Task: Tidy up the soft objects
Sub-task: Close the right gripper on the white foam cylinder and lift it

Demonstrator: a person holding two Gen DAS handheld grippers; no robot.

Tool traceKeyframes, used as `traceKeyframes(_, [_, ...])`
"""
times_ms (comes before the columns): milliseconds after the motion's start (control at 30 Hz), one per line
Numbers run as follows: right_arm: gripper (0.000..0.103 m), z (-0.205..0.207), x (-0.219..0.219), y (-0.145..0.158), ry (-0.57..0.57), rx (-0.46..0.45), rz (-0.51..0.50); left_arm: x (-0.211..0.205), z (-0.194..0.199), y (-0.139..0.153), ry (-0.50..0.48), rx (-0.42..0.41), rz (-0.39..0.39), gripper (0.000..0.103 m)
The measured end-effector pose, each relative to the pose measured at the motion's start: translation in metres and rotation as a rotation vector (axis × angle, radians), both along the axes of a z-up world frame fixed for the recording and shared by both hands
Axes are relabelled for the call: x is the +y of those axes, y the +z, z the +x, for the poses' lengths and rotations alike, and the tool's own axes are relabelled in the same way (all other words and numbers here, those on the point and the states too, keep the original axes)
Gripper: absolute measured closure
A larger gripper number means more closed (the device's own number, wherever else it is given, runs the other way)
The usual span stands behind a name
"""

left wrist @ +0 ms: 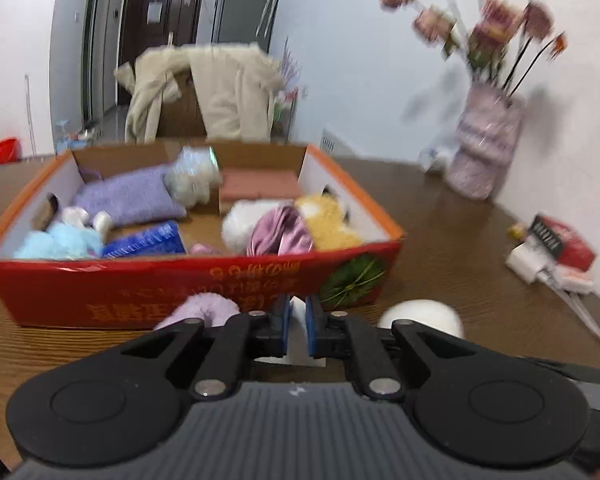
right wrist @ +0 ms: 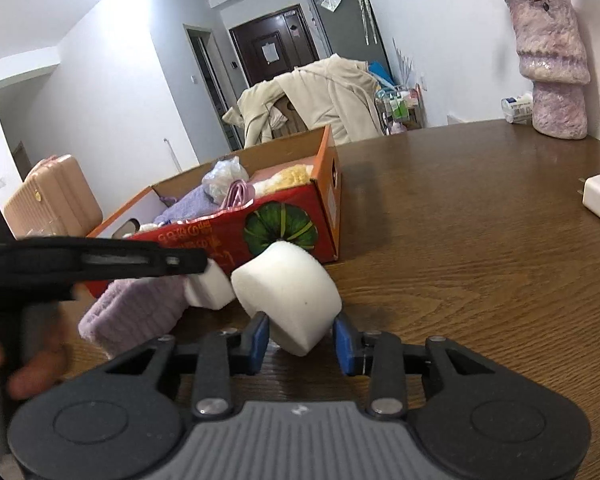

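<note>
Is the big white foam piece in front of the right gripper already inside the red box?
No, the white foam piece sits on the wooden table, outside the red box.

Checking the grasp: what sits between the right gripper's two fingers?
A white foam block, tilted on the table; the right gripper is open around it, seen in the right wrist view.

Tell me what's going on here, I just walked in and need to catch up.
A person with a gripper in each hand is sorting soft things into a red cardboard box on a wooden table. The left gripper is shut on a small white foam piece. The right gripper is open around a larger white foam block. A purple towel lies outside the box.
</note>
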State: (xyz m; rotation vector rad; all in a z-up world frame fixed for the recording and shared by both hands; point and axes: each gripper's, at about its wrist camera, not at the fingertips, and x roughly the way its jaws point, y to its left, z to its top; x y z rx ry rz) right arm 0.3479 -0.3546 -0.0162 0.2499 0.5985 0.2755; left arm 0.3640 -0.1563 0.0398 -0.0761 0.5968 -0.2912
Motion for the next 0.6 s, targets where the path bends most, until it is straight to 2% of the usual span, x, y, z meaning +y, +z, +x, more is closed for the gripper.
traceKeyframes(200, [0.07,-0.005,0.002,0.004,0.006,-0.04,-0.02,0.04,-0.069,0.037,0.007,-0.054,-0.083,0.094])
traceKeyframes(333, [0.07,-0.01,0.006,0.005,0.02,-0.055,-0.025,0.073,-0.106,0.049,0.065,-0.087,-0.119,0.094])
traceKeyframes(433, [0.07,-0.029,0.014,0.013,0.026,-0.071,-0.024,0.095,-0.123,0.051,0.108,-0.091,-0.129,0.094])
traceKeyframes(600, [0.07,-0.078,0.041,0.026,0.097,-0.072,0.04,0.12,-0.13,0.048,0.124,-0.075,-0.164,0.094])
